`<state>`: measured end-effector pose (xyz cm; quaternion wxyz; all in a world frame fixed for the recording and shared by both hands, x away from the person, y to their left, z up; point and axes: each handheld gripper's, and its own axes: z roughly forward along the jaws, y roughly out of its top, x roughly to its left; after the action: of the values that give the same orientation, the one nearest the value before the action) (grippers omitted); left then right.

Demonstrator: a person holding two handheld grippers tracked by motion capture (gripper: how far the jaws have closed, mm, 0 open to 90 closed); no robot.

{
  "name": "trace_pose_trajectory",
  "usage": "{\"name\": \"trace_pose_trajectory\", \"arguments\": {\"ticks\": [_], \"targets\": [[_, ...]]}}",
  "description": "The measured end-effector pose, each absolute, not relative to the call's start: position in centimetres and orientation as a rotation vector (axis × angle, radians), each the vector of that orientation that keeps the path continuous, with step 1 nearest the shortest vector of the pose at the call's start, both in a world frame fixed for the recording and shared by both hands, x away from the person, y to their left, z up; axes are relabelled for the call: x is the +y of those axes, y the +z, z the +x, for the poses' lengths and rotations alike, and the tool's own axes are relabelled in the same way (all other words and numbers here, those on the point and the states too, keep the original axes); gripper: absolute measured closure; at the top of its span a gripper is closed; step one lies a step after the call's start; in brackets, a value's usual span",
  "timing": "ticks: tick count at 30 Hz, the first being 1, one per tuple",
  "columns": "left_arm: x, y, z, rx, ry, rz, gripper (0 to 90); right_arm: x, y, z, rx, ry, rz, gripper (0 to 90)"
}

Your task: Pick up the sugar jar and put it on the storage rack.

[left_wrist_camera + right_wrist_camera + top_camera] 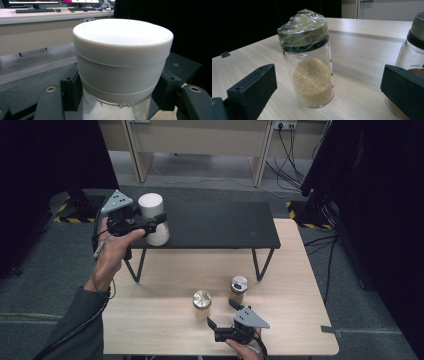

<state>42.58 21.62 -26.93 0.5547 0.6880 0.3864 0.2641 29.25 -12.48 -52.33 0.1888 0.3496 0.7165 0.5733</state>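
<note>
Standing upright between the jaws of the left gripper (156, 222), the clear jar with a wide white screw lid (152, 218) is clamped just under that lid, its long axis vertical, and is held at the near left corner of the low black bench (220, 225). The forearm reaches up from the lower left, gripper level and aimed rightward. The right gripper (220, 314) waits wide open and empty over the pale wooden table (160, 330), a small glass jar of yellow grain with a film-wrapped cap (310, 60) just ahead between its jaws.

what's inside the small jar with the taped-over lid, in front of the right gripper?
Jar holds fine pale-yellow grains, filling roughly its lower half. Clear tape wraps the lid, so what the lid looks like underneath can't be made out.
</note>
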Motion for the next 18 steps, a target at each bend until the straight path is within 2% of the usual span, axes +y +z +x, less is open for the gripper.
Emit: {"name": "trace_pose_trajectory", "arguments": {"ticks": [18], "targets": [[21.3,-27.1,44.9,0.963,0.721,1.586,35.2,-12.4,-52.4,29.3,2.019,1.613,0.982,0.8]]}}
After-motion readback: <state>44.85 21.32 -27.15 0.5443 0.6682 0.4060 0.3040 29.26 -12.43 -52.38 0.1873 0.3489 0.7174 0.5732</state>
